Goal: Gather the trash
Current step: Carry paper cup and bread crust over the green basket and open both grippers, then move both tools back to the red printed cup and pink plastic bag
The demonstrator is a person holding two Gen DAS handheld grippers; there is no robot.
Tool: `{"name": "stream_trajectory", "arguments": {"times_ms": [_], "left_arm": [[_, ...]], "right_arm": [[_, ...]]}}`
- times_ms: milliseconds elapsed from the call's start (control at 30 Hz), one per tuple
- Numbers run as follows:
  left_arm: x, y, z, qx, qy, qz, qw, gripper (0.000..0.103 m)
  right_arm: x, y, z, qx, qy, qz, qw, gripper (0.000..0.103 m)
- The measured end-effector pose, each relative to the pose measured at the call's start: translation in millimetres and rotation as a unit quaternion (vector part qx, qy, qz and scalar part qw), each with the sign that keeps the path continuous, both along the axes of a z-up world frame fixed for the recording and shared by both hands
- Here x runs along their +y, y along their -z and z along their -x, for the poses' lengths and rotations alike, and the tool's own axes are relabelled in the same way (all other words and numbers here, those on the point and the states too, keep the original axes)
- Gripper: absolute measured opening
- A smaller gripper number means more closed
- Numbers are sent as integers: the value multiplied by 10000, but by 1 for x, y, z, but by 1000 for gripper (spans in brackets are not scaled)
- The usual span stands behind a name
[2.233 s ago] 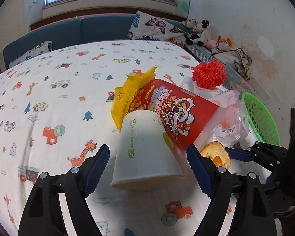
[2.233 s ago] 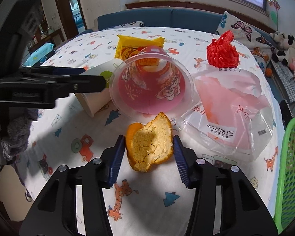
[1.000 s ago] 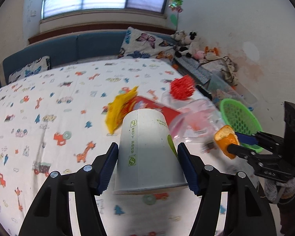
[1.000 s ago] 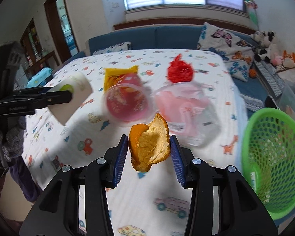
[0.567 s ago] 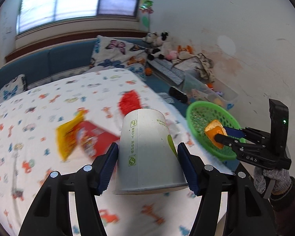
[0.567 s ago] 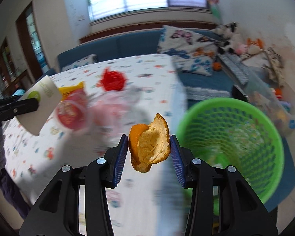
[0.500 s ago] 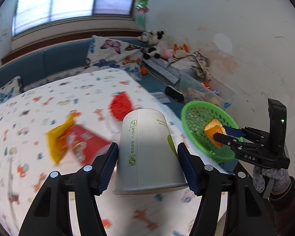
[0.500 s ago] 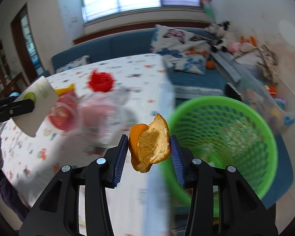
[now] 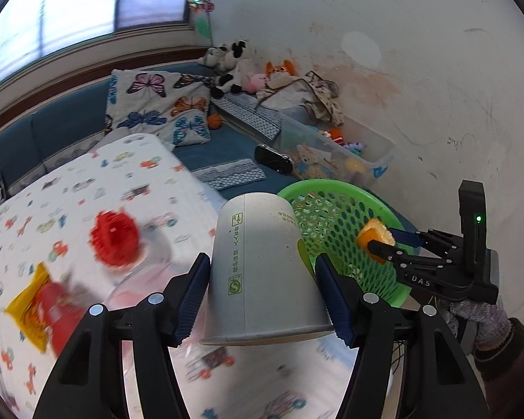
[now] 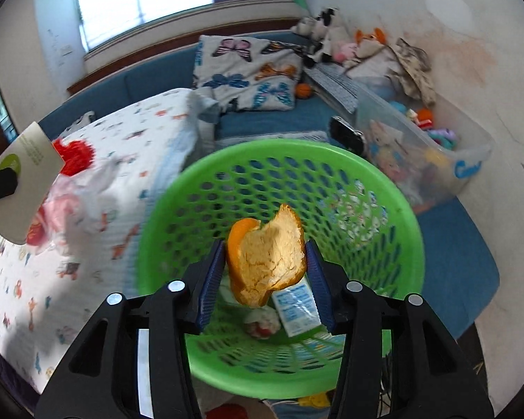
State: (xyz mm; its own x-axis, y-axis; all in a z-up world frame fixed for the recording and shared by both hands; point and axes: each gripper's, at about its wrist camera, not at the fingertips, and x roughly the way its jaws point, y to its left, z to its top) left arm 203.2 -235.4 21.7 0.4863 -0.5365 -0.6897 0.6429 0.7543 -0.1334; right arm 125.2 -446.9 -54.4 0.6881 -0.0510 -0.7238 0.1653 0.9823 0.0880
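Your right gripper (image 10: 266, 272) hangs over the mouth of the round green perforated plastic basket (image 10: 192, 188), which stands on the floor just beside the edge of the table with the white cartoon-print cloth (image 10: 97, 262). Between its blue pads sits the curled piece of orange peel (image 10: 267, 262), orange outside and pale inside. The jaws are opening, and the peel is between them: its right edge touches the right pad, while whether its left edge is clear of the left pad I cannot tell. Down in the basket lie a small white and blue carton (image 10: 297, 305) and a crumpled white wad with red on it (image 10: 262, 324).

Your left gripper (image 9: 262, 289) is clenched on the upside-down white paper cup (image 9: 262, 272), both blue pads pressing its sides, rim towards the camera. In the left wrist view the cup is above the table's edge nearest the basket, with your gloved right hand (image 9: 485, 321) at the right border.

On the cloth lie a red mesh ball (image 9: 113, 237), a crumpled clear plastic bag (image 10: 77, 188), a red cup (image 9: 57, 317) lying on its side and a yellow snack wrapper (image 9: 28, 310), all blurred. Beyond the basket a clear plastic bin of toys (image 10: 433, 153) stands against the wall.
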Motion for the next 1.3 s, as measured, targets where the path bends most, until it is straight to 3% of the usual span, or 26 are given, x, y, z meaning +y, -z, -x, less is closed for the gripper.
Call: {"name": "stream_trajectory", "arguments": {"times_ms": [600, 1067, 1300], "left_arm": [[-109, 26, -8, 292, 613, -234, 9974, 61], [-146, 39, -5, 424, 748, -294, 9959, 63], [-148, 39, -2, 465, 755, -216, 9958, 74]], "right_arm": [[-24, -15, 35, -236, 210, -24, 9995, 63], [-28, -16, 53, -271, 253, -62, 9993, 68], [-28, -17, 58, -309, 259, -95, 9991, 69]]}}
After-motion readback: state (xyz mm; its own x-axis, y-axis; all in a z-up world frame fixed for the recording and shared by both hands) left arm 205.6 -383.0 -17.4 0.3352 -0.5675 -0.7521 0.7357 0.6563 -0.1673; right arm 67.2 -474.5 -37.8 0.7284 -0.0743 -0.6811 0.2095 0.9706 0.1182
